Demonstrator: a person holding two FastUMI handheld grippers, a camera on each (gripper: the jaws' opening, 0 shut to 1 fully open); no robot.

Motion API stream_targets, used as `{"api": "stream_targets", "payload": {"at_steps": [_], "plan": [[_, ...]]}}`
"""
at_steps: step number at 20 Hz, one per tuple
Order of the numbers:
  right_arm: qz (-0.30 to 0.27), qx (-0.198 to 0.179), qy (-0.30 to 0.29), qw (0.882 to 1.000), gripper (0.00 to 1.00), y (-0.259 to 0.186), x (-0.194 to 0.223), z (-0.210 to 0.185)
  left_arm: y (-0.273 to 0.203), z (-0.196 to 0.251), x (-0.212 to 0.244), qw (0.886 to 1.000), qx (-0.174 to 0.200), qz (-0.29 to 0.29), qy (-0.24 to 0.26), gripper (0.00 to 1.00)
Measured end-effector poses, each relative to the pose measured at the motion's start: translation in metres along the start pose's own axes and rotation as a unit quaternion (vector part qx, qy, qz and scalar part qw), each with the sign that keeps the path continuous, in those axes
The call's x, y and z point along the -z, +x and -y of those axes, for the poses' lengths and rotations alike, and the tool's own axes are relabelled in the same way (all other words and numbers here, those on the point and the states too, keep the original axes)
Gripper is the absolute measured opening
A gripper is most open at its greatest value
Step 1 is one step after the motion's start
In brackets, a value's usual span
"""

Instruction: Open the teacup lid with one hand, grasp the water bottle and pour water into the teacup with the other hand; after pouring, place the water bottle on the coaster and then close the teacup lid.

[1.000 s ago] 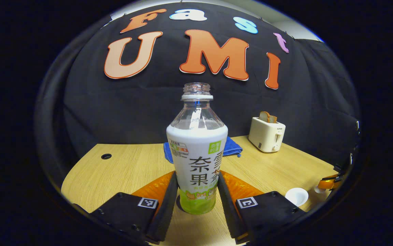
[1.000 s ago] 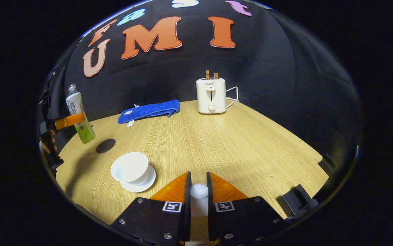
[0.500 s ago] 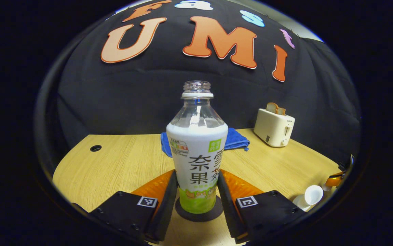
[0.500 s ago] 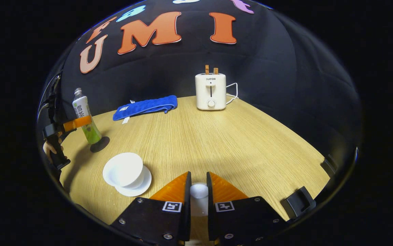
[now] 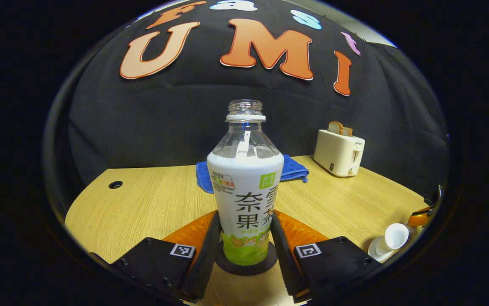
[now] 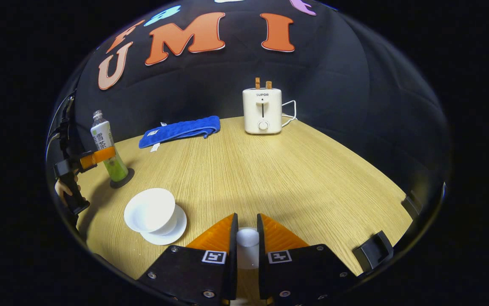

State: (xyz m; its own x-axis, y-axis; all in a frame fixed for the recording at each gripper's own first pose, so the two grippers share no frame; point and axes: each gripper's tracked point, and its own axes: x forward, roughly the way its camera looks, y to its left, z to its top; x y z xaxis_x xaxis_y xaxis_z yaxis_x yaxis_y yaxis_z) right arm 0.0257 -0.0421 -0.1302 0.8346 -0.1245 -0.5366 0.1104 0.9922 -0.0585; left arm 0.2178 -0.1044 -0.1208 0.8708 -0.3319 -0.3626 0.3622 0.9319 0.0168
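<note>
Wood-grain surface (image 6: 295,170) carries everything, and reading the right gripper view from left to right tells why each thing sits where it does. At about 9 o'clock the left tool (image 6: 100,155) grips the water bottle (image 6: 107,148), a hand (image 6: 66,189) below it on the handle. The bottle stands upright on the dark round coaster (image 6: 123,178), which suggests the pouring is done and the bottle is being set down on its proper spot. In the left gripper view the same tool (image 5: 245,231) has a finger pressed on each side of the bottle's label, so it is not yet let go; the neck is uncapped.

Next, toward 8 o'clock, the white teacup (image 6: 151,210) sits open on its saucer (image 6: 172,229), left uncovered so water could go in. Whether it holds water I cannot tell.

Farther back, a folded blue towel (image 6: 180,129) lies near 11 o'clock and a cream toaster (image 6: 262,111) with bread stands at 12 o'clock; both are well apart from the work.

At 6 o'clock the right tool (image 6: 247,248) pinches the knob of the white lid (image 6: 248,240), held off to the side of the cup, probably waiting to go back on once the bottle is released.
</note>
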Motion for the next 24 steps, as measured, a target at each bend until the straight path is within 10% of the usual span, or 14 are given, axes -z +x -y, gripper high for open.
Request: {"api": "stream_targets", "payload": {"at_steps": [15, 24], "plan": [[0.044, 0.001, -0.003, 0.999, 0.21, -0.017, -0.031, 0.0, -0.045, -0.005, 0.017, 0.998, -0.049, 0.002, 0.047, 0.99], [0.102, -0.071, -0.035, 0.992, 0.21, -0.025, -0.066, -0.066, -0.147, -0.012, 0.004, 0.996, -0.083, 0.042, -0.002, 1.0]]}}
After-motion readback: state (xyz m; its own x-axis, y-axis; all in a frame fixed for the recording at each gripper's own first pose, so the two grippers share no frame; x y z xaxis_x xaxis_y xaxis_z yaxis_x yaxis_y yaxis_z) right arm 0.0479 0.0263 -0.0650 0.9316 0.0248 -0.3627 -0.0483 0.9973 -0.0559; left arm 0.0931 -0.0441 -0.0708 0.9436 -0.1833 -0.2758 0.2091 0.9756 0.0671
